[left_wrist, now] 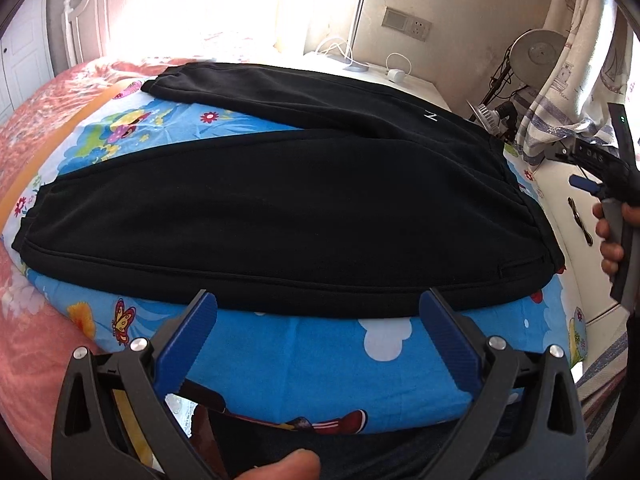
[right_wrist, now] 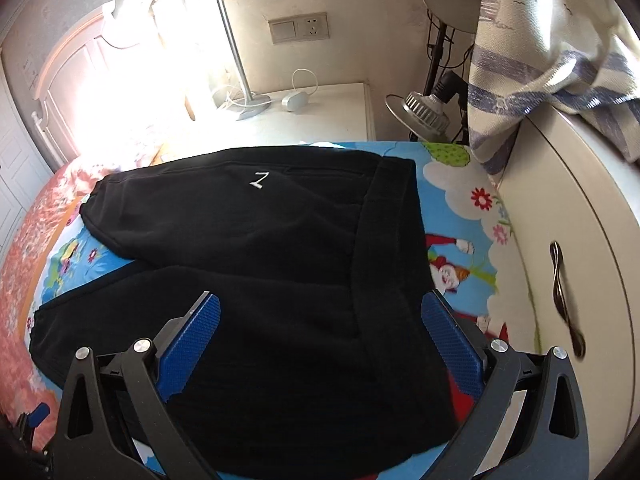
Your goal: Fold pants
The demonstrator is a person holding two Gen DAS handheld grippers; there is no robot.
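Black pants (left_wrist: 256, 208) lie flat on a blue cartoon-print sheet (left_wrist: 304, 352), legs spread to the left in a V and waistband to the right. A small white logo (right_wrist: 258, 181) marks the far leg. My left gripper (left_wrist: 318, 304) is open, hovering just short of the near leg's long edge, nothing between its blue pads (left_wrist: 192, 340). In the right wrist view the pants (right_wrist: 280, 280) fill the middle. My right gripper (right_wrist: 320, 308) is open above the waistband (right_wrist: 388, 240) end, holding nothing. The right gripper (left_wrist: 600, 188), held by a hand, also shows at the left view's right edge.
A pink floral bedspread (left_wrist: 36, 128) lies left of the sheet. A white cabinet (right_wrist: 580, 240) with a metal handle stands close on the right, draped with a striped cloth (right_wrist: 532, 64). Behind are a white bedside table (right_wrist: 320, 108), a lamp (right_wrist: 424, 110) and cables.
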